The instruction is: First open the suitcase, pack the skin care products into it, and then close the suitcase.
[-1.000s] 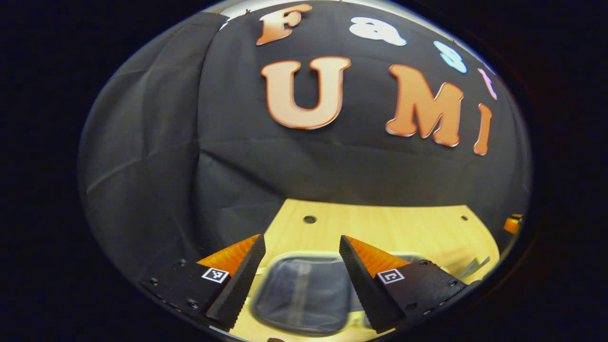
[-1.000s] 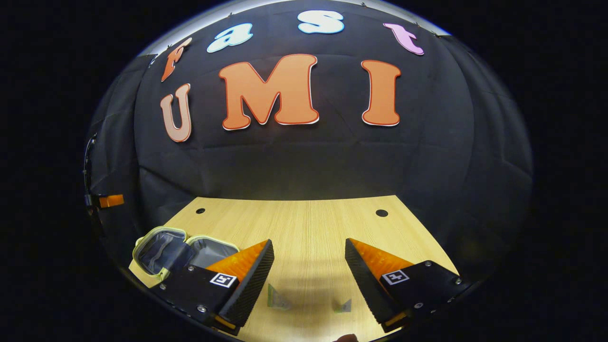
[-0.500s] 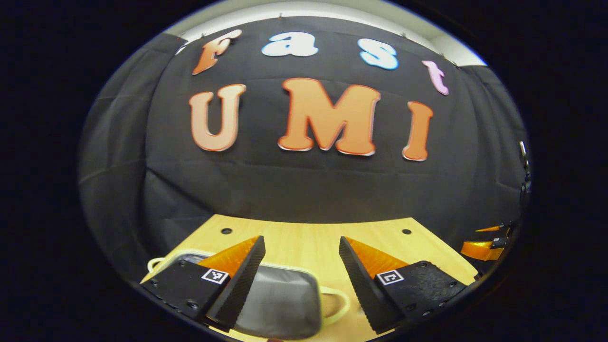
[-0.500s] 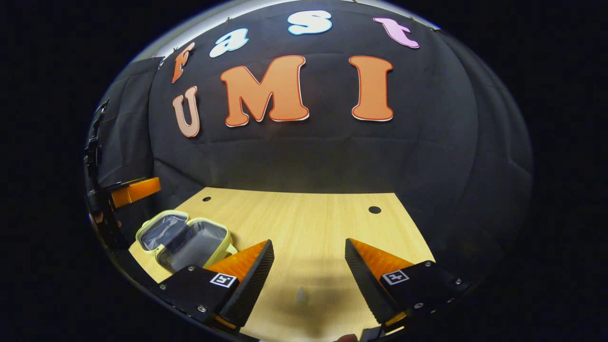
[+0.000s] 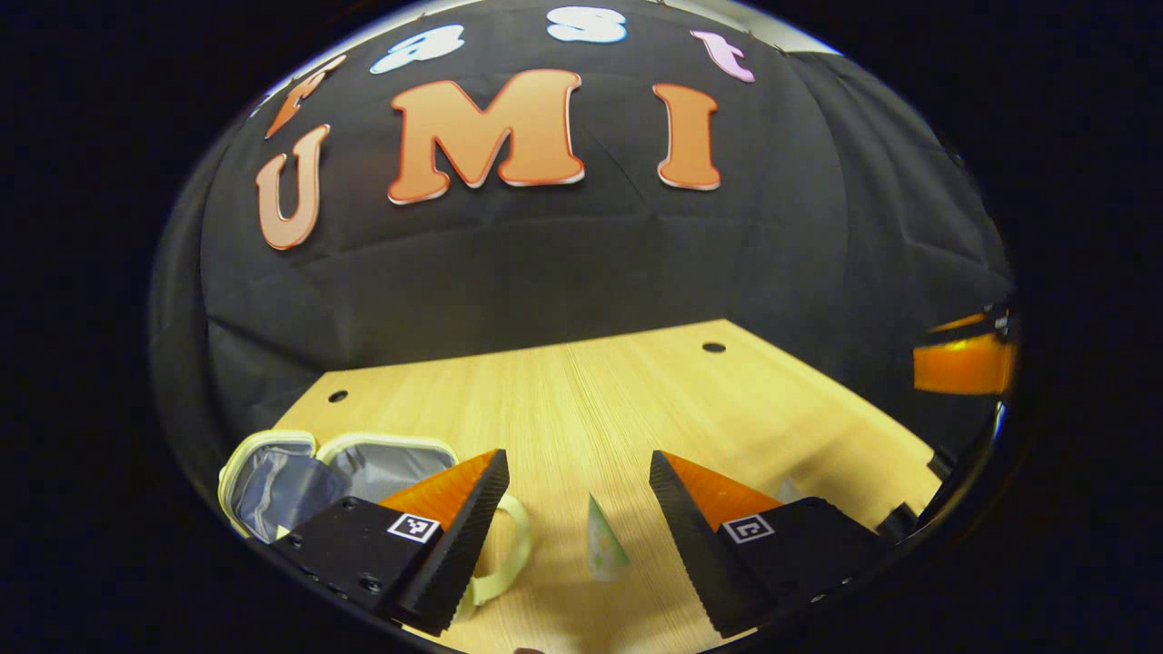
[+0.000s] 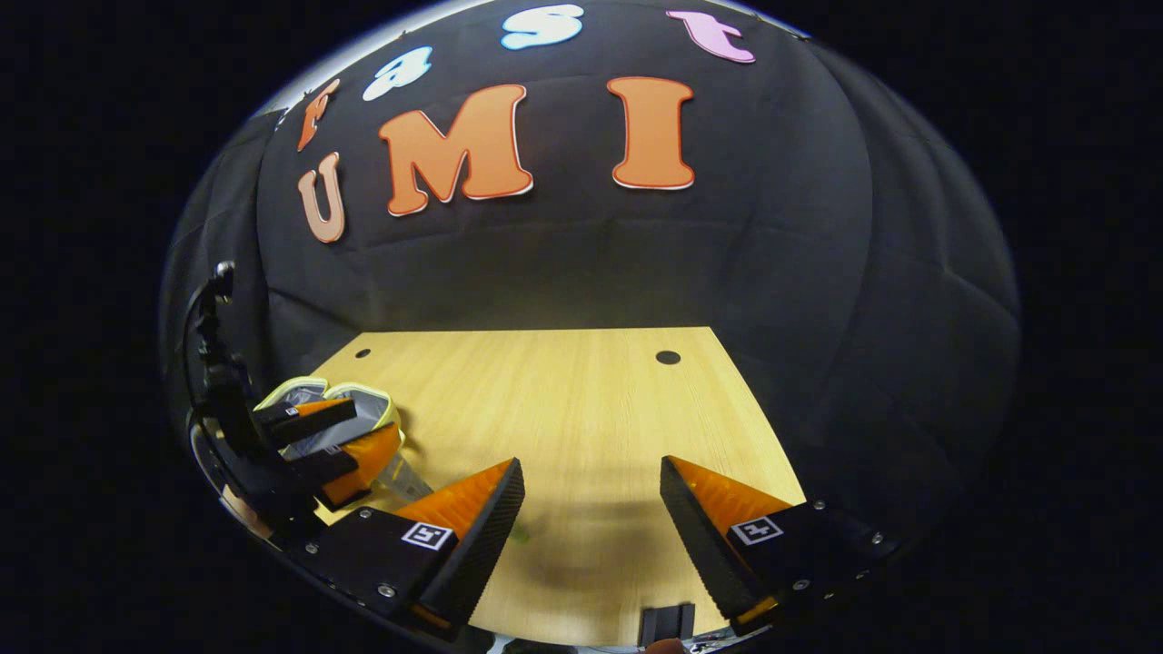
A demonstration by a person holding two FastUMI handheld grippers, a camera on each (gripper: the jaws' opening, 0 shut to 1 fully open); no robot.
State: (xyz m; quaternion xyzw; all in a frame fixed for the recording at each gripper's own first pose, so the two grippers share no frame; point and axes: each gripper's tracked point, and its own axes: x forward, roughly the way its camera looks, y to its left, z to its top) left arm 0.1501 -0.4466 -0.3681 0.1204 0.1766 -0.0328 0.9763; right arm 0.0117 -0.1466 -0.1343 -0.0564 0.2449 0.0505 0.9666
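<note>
The small suitcase (image 5: 273, 472) lies open on the wooden table (image 5: 591, 400), with a pale yellow-green rim, grey lining and a looped handle (image 5: 511, 554). A pale cone-shaped skin care tube (image 5: 601, 545) lies on the table ahead of my left gripper (image 5: 577, 463), whose fingers stand open and apart from it. In the right gripper view, my left gripper (image 6: 375, 420) hangs just right of the suitcase (image 6: 363, 404), with the tube (image 6: 404, 477) below it. My right gripper (image 6: 591, 468) is open over bare table. Part of it shows at the far right (image 5: 963, 361).
Another small pale item (image 5: 789, 490) peeks out beside my left gripper's right finger. Round holes (image 6: 668, 357) mark the table's far corners. The black cloth wall runs along the table's back and sides. A dark clip (image 6: 666, 625) sits at the near edge.
The left gripper has swung right, from over the suitcase to the table by the tube. It now shows at the left of the right gripper view. Both stay open.
</note>
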